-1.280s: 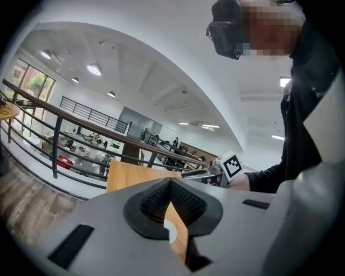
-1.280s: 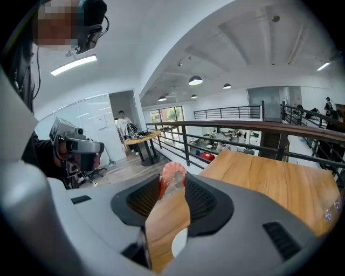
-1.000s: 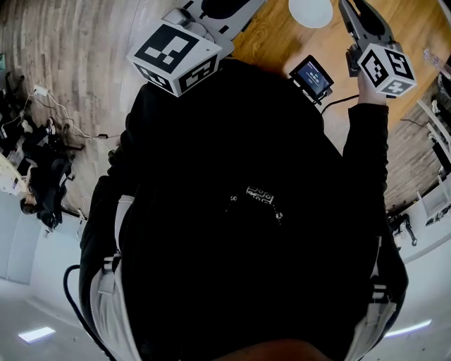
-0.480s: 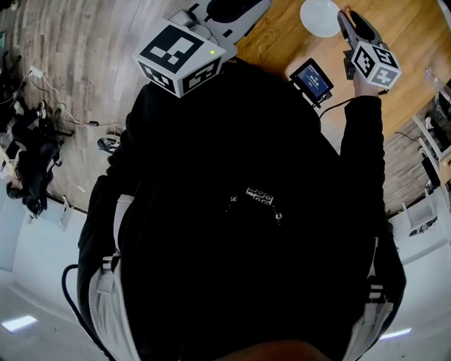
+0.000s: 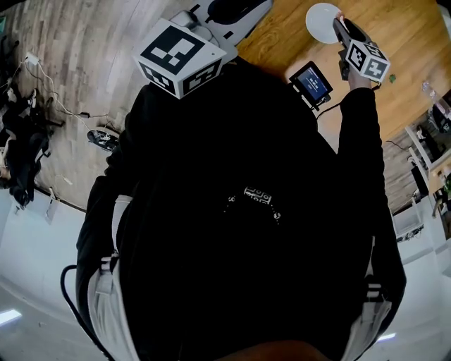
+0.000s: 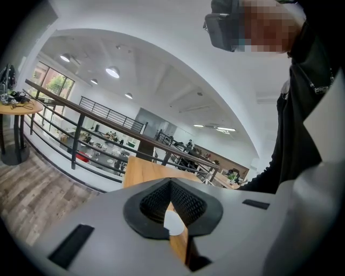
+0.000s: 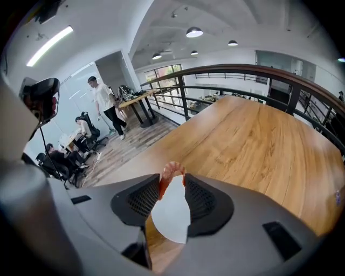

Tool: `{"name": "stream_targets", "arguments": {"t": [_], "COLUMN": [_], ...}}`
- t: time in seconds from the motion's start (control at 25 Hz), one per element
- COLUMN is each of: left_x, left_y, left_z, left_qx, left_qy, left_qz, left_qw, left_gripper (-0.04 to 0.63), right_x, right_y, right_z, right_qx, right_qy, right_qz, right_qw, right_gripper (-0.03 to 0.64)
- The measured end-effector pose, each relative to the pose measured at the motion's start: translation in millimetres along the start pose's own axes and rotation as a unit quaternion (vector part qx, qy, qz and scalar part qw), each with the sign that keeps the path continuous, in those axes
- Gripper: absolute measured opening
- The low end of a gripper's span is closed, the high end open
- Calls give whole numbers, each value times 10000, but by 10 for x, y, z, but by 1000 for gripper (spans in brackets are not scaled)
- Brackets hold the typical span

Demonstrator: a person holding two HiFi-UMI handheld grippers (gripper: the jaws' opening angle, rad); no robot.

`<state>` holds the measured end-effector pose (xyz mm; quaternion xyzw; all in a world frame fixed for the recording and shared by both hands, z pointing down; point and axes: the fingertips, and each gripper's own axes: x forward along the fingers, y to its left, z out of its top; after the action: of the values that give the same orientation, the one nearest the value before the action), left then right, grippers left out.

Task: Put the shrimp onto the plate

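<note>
Grey plank floor (image 5: 84, 63) fills the left of the head view, and a honey-coloured wooden table (image 5: 282, 35) takes the upper right. The left gripper (image 6: 171, 186) is held close in front of the person's black jacket (image 5: 246, 211). Its fingers (image 6: 153, 202) are closed tip to tip with nothing between them, and its marker cube (image 5: 182, 56) bears black-and-white squares. Further right, a small screen (image 5: 311, 81) at the table's edge glows blue, its writing too small to read. Beyond it lies a round white plate (image 5: 320, 21). The right gripper (image 7: 172, 180) hovers over that plate with its fingers (image 7: 202, 202) clamped on the shrimp (image 7: 171, 171), a curled, orange-pink body held above the white.
</note>
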<state>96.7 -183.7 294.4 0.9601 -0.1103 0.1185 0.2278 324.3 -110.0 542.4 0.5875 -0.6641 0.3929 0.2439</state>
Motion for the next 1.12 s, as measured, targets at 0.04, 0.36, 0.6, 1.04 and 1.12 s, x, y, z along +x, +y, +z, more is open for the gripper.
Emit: {"name": "stream_targets", "arguments": {"t": [0.04,0.36,0.6,1.04,1.12], "left_x": [-19,-151,-268,-429,-454], "left_y": [3,-72,-54,-39,-43], "left_z": [-14,-118,-143,-194,-204], "left_qx": [-16,14,-78,-141,-157], "left_qy": [-11,-38,-153,-231,-248], "left_qz": [27,193,405,613,653], "left_qw": [10000,9998,9990,9978,9974], "left_gripper": [-2,-2,-2,-2,-2], "right_x": [34,246,326,499,518], "right_y": [-19,-152,-196,-175,-179], "right_z": [-68,-451,-570,-759,-797], "right_qx": [-14,-275,-522,-830,-869], "right_qy": [91,591,883,1248,1303], "right_qz": [-22,-15,-138,-155,-168], "right_qw": [10000,9979,9946,9886,9875], "right_gripper": [158,158,158,159,160]}}
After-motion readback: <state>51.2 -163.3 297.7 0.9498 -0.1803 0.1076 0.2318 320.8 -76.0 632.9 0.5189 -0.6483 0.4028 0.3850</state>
